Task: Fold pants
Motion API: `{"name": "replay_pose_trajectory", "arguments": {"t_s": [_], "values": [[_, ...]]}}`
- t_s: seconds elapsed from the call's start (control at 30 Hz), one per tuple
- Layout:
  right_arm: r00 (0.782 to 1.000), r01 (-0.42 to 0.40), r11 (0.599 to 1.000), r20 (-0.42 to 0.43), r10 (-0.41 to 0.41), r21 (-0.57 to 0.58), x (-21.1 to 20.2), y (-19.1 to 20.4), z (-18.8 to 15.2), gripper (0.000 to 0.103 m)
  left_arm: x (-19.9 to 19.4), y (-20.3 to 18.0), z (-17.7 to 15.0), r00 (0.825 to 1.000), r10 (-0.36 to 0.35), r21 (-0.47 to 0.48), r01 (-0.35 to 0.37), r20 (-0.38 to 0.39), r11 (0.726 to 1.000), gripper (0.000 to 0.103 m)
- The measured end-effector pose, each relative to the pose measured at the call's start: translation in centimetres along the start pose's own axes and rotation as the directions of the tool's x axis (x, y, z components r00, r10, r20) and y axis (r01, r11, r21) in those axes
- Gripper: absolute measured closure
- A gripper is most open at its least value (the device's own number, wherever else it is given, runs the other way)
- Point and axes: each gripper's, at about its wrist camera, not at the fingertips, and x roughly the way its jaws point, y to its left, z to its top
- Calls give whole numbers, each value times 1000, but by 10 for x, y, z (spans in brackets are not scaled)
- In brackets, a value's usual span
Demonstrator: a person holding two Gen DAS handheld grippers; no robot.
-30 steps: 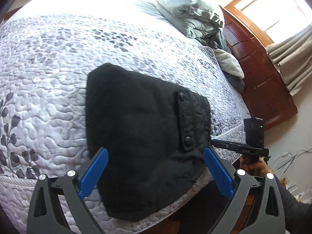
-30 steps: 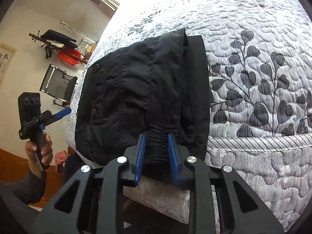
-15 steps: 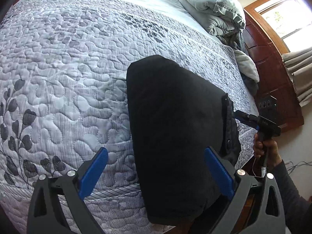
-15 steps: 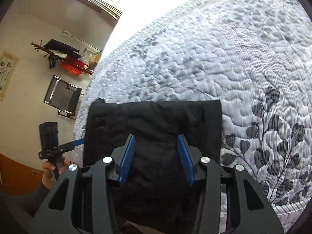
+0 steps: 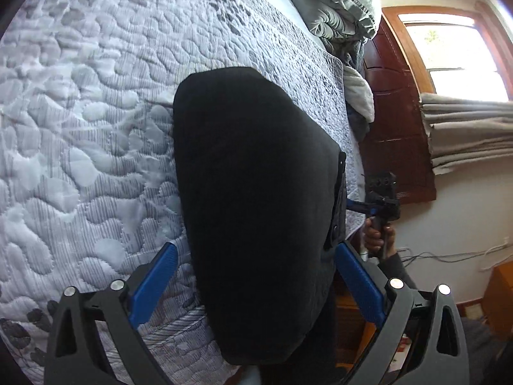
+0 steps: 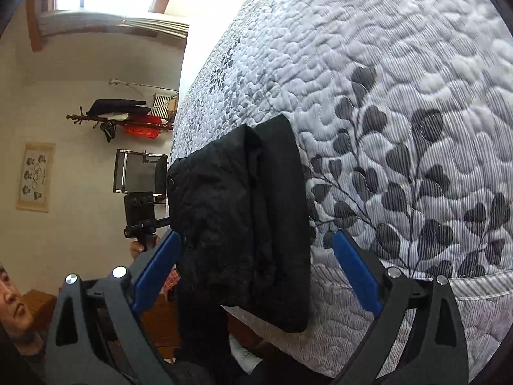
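Observation:
The black pants [image 5: 256, 199] lie folded in a compact stack at the edge of the quilted bed [image 5: 83, 134], hanging a little over it. My left gripper [image 5: 256, 285] is open, its blue fingers either side of the stack's near end, holding nothing. In the right wrist view the folded pants [image 6: 243, 224] show their layered edge and a snap button. My right gripper [image 6: 256, 266] is open wide around the near end, gripping nothing. Each gripper also shows in the other's view: the right one [image 5: 381, 202] and the left one [image 6: 141, 211].
Grey pillows and bedding [image 5: 340, 3] pile at the head of the bed against a wooden headboard [image 5: 397, 122]. A window with curtains [image 5: 465, 128] is beyond. A wall rack with clothes [image 6: 125, 118] and a chair [image 6: 138, 176] stand past the bed's side.
My right gripper has opened from shut on the pants' waistband and let go. Both grippers have drawn back and turned. The pants now rest folded at the bed edge.

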Motion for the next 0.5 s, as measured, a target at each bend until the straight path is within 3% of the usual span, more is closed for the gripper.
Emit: {"name": "replay_pose_trajectory", "arguments": {"t_s": [0.2, 0.43, 0.5], "values": [[994, -70, 997, -79, 72, 33, 23, -12, -4, 4, 12, 16, 5, 990, -139, -55, 137, -33, 989, 4], [989, -69, 997, -127, 73, 39, 37, -11, -8, 3, 24, 21, 5, 990, -127, -58, 124, -62, 991, 4], [989, -56, 998, -133, 61, 36, 37, -10, -7, 3, 26, 20, 7, 993, -88, -58, 83, -79, 995, 5]]}}
